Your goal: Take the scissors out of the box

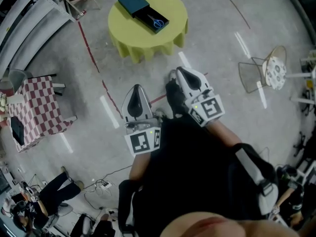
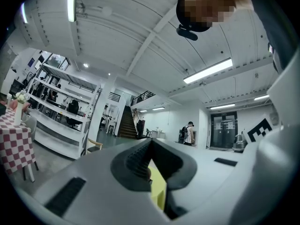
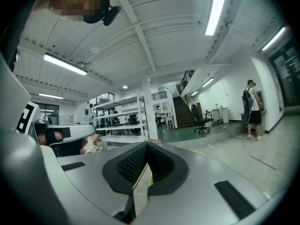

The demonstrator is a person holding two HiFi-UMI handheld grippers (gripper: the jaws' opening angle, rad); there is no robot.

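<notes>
On far table, scissors: one pair of blue-handled scissors [image 1: 158,22], lying flat inside the open box tray.
Box: one dark teal rectangular box [image 1: 143,17]; black-lined tray exposed, teal cover [image 1: 132,2] lying across its far-left end. Lid or sleeve, cannot tell.
Table: one round table with a yellow-green cloth [image 1: 129,33]. The box sits slightly right of its centre, and only the box is on it.
Left gripper: one white two-jaw gripper [image 1: 138,89], well short of the table, over bare floor. Fingers pressed together, nothing pinched; its own view [image 2: 151,142] shows pads meeting at the tip, with yellow cloth visible through the slot below.
Right gripper: one white two-jaw gripper [image 1: 181,73], beside the left one, nearer the table. Fingers pressed together and empty, as its own view shows [image 3: 146,146].
Marker cubes: two, one per gripper, left [image 1: 143,141], right [image 1: 208,107].
Surroundings: one red-and-white checked table [image 1: 37,110] at left; one wire-frame chair [image 1: 264,70] at right; red tape lines [image 1: 89,46] on grey floor.
People: one person with a backpack [image 3: 253,109] standing far off; seated people [image 1: 52,196] lower left, count unclear.
</notes>
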